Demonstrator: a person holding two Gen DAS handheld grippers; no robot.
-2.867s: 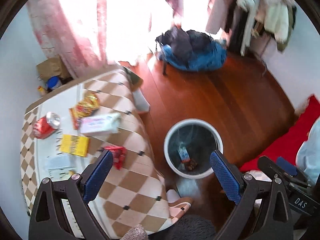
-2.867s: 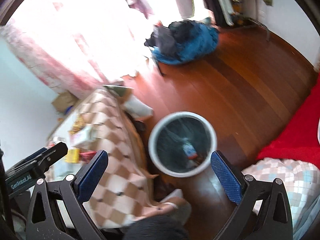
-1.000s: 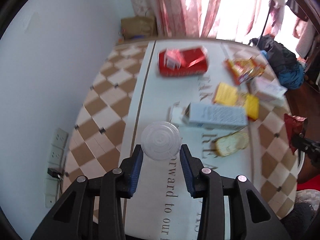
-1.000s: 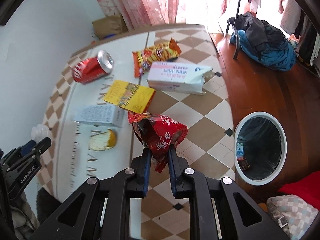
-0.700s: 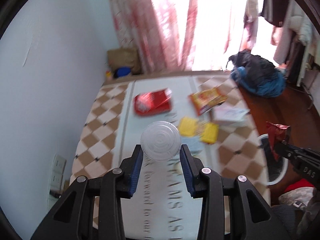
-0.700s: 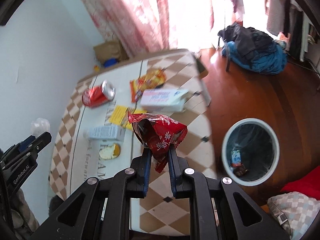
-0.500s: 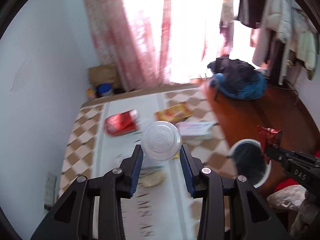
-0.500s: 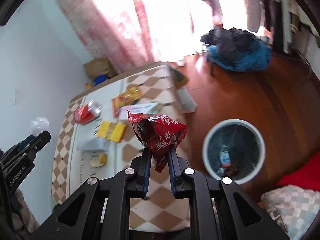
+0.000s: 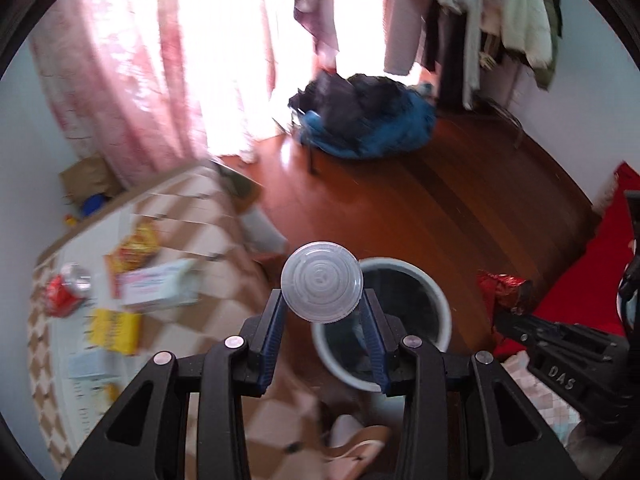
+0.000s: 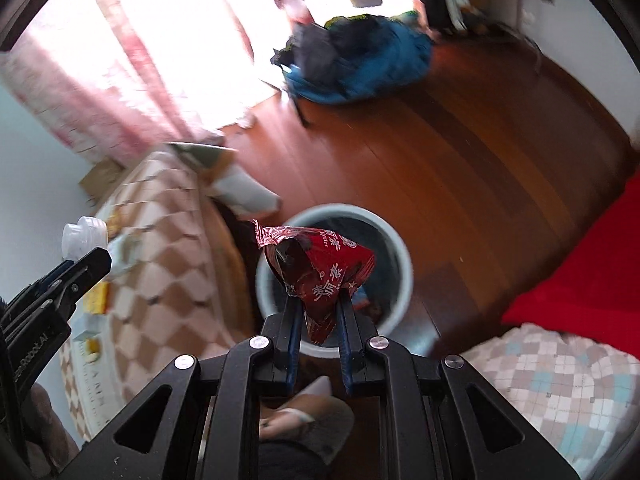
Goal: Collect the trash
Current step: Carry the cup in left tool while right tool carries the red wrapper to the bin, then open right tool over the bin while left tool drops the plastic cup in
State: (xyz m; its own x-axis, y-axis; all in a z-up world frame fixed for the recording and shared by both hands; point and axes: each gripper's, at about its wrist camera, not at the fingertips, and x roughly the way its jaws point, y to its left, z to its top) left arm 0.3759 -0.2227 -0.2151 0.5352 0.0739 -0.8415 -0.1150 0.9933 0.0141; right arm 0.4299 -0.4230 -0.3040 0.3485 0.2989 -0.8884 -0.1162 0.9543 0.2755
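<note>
Both grippers are clamped on trash. Left gripper point(image 9: 322, 312) pinches a clear plastic cup point(image 9: 322, 282) between its blue pads, the cup's round base facing the camera. Just beyond and below its fingertips stands the white trash bin point(image 9: 438, 312) on the wooden floor point(image 9: 460, 208). Right gripper point(image 10: 320, 316) squeezes a crumpled red snack wrapper point(image 10: 320, 268), with the bin directly ahead of its tips. To the left of both lies the checkered table point(image 9: 224, 232), carrying a red can point(image 9: 64, 288), yellow packet point(image 9: 114, 330) and white pack point(image 9: 158, 288).
</note>
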